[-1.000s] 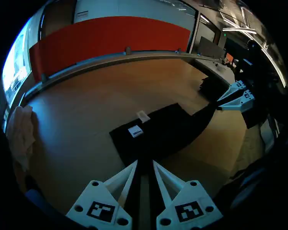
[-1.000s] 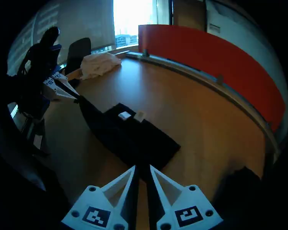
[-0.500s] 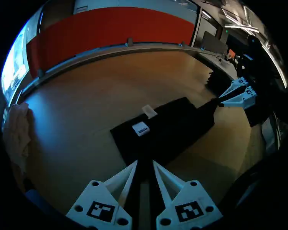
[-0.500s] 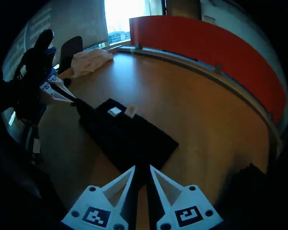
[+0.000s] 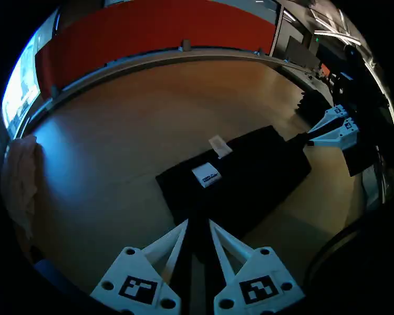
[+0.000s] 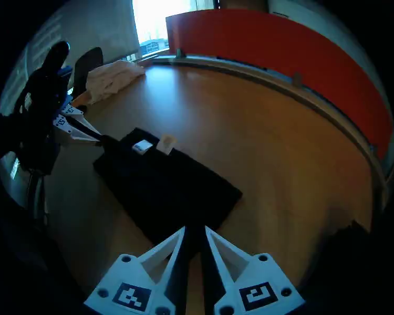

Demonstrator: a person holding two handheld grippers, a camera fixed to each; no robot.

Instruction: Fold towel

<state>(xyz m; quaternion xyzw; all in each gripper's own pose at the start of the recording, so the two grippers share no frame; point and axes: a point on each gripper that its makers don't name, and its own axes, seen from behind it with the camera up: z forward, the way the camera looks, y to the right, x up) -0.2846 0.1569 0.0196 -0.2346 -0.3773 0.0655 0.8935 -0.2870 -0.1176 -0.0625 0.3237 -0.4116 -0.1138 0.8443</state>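
A black towel (image 5: 249, 173) with two white labels (image 5: 206, 174) lies spread on the wooden table (image 5: 118, 142). My left gripper (image 5: 197, 227) is at the towel's near corner, shut on the dark cloth between its white fingers. Off to the right, the right gripper (image 5: 308, 137) pinches the towel's other corner. In the right gripper view the same towel (image 6: 165, 184) runs from my right gripper (image 6: 195, 231), shut on its corner, to the left gripper (image 6: 100, 139), which holds the far corner. A person's dark form stands behind each far gripper.
A cream cloth heap (image 5: 19, 178) (image 6: 110, 79) rests at the table's end near the window. A red partition (image 5: 144, 37) (image 6: 281, 47) runs along the table's far edge. Office chairs (image 6: 89, 65) stand beyond the heap. A dark stack (image 5: 312, 102) sits at the far right.
The held edge between the two grippers has come lower, and the towel now lies wider and flatter on the table. Both grippers stay shut on their corners.
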